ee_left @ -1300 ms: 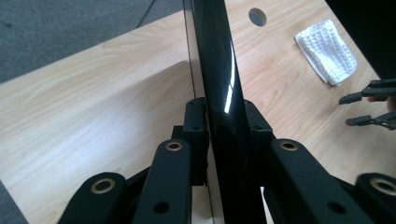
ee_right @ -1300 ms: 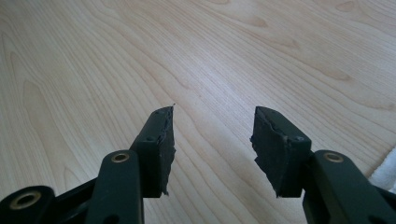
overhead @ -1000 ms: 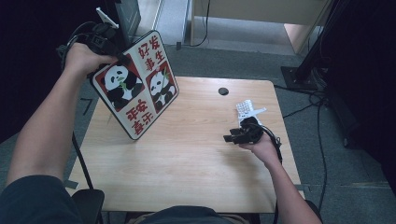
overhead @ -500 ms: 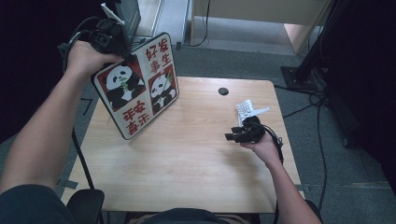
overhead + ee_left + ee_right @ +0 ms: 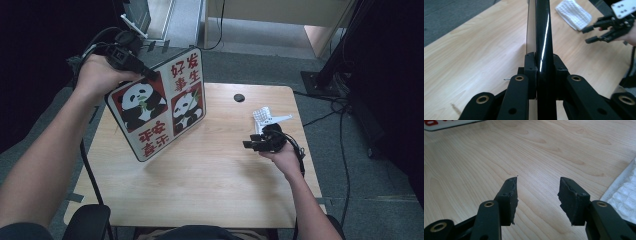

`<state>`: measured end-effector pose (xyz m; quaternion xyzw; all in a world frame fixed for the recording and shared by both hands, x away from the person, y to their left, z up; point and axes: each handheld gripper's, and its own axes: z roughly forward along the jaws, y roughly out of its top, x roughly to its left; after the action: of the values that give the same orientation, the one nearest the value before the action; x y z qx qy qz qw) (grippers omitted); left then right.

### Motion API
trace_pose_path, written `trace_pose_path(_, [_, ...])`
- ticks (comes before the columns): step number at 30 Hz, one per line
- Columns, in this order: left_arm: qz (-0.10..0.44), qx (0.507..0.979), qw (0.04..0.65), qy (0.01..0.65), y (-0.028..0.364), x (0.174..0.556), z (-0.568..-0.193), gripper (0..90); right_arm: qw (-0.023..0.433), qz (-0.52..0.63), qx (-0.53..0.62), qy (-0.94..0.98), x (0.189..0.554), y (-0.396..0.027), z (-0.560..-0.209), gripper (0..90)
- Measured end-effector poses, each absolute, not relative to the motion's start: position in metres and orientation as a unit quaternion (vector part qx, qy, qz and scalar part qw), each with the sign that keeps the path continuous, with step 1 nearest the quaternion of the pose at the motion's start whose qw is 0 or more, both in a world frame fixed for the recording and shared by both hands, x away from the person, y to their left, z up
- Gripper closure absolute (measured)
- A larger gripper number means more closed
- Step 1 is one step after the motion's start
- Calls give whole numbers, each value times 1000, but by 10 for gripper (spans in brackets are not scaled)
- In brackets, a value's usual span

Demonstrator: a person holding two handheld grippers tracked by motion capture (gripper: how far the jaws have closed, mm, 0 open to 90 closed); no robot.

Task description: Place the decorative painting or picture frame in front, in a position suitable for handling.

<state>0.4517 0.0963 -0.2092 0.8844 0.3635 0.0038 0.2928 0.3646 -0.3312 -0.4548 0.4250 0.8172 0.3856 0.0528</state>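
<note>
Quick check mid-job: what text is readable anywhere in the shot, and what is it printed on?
"好事发生": red characters, upper right of the square panda sign board clamped in the left gripper, high view.
"平安喜乐" is my best reading of the red characters at the board's lower edge: tilted and blurred, uncertain.
Red strokes at the right gripper view's top edge: cut off, unreadable.
White woven cloth, wooden table: no text.

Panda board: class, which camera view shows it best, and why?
The high view: the panda board faces the camera, pandas and red characters readable. The left gripper view shows it edge-on; the right gripper view catches a white corner.
</note>
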Motion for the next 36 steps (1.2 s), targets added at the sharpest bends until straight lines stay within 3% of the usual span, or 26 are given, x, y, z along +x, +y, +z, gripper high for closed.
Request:
trace_pose_path(24, [-49, 903, 307, 296, 33, 420, -232, 794, 51, 387, 428, 815, 362, -334, -454, 493])
trace_pose_path(36, [-53, 907, 308, 282, 23, 408, -233, 791, 54, 387, 428, 815, 362, -335, -454, 490])
